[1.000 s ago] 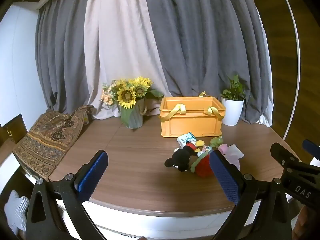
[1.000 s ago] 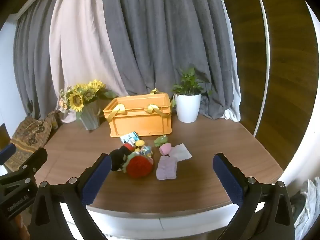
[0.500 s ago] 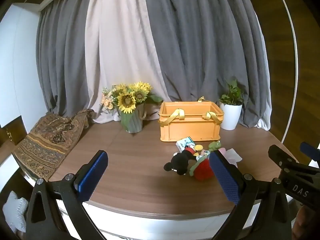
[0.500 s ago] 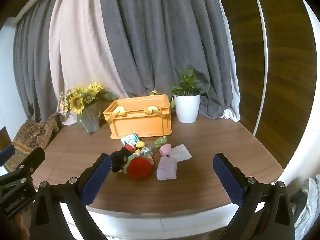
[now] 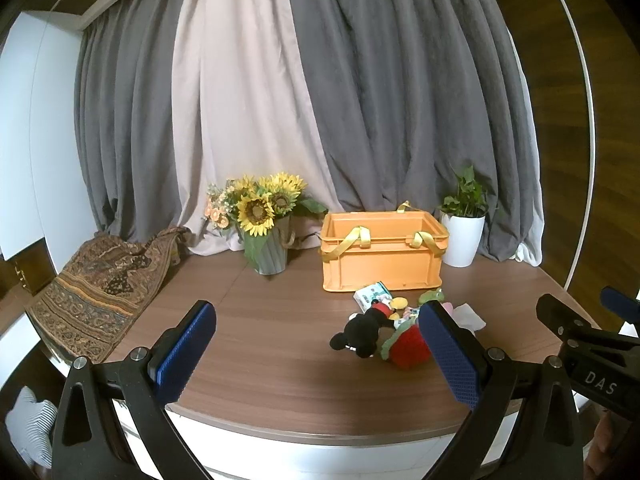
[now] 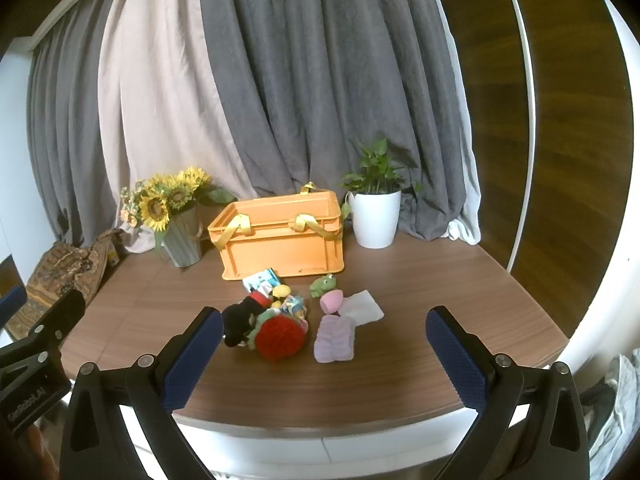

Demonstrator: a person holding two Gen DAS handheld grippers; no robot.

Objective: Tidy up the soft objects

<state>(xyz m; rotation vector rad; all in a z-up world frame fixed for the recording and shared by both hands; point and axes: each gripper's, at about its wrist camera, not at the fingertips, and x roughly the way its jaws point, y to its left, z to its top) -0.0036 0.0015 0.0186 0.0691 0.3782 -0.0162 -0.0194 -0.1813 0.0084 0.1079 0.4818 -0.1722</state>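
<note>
left claw [image 5: 316, 350] agape, right claw [image 6: 324, 354] agape

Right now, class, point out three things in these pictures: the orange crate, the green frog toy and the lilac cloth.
orange crate [image 6: 286, 250]: right wrist view, on its front wall.
green frog toy [image 6: 323, 284]: right wrist view, on its body.
lilac cloth [image 6: 334, 339]: right wrist view, on the middle of the fabric.

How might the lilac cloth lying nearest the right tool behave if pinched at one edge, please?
The lilac cloth looks soft and quilted, so it would probably droop and unfold. Lying flat on the table, it likely needs a low pinch and seems light.
</note>
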